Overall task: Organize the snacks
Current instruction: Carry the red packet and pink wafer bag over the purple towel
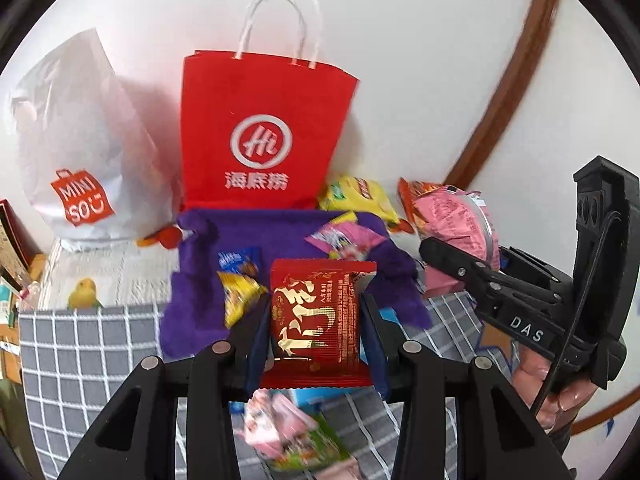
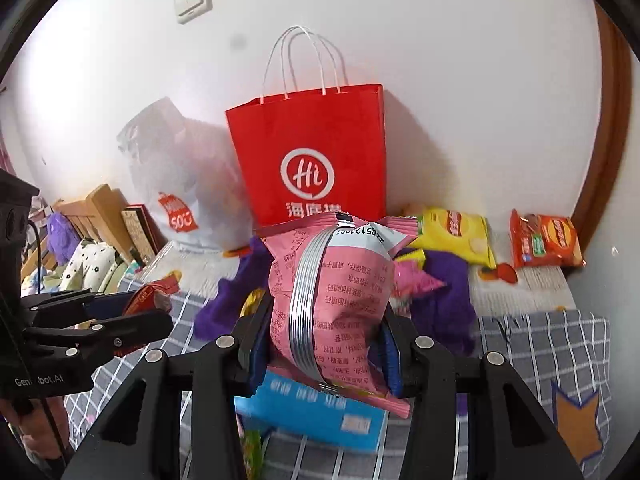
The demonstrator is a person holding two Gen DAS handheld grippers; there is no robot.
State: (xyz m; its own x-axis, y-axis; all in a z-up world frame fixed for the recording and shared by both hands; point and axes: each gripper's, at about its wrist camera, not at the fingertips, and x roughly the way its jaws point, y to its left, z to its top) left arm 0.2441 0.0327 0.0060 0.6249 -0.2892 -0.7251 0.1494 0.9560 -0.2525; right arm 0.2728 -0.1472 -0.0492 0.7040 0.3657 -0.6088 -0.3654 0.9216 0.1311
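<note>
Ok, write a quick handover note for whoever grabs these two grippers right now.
Left gripper: shut on a small red foil snack packet.
Right gripper: shut on a pink crinkled snack bag.
Both held above the purple cloth on the bed.
Red paper handled bag stands upright against the wall behind.
Left: yellow chip bag, orange chip bag, blue box, small packets on the cloth.

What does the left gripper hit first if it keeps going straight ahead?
Probably the purple cloth with loose snacks on it, then the red paper bag behind. The left gripper already holds a red snack packet; depth is unclear.
</note>
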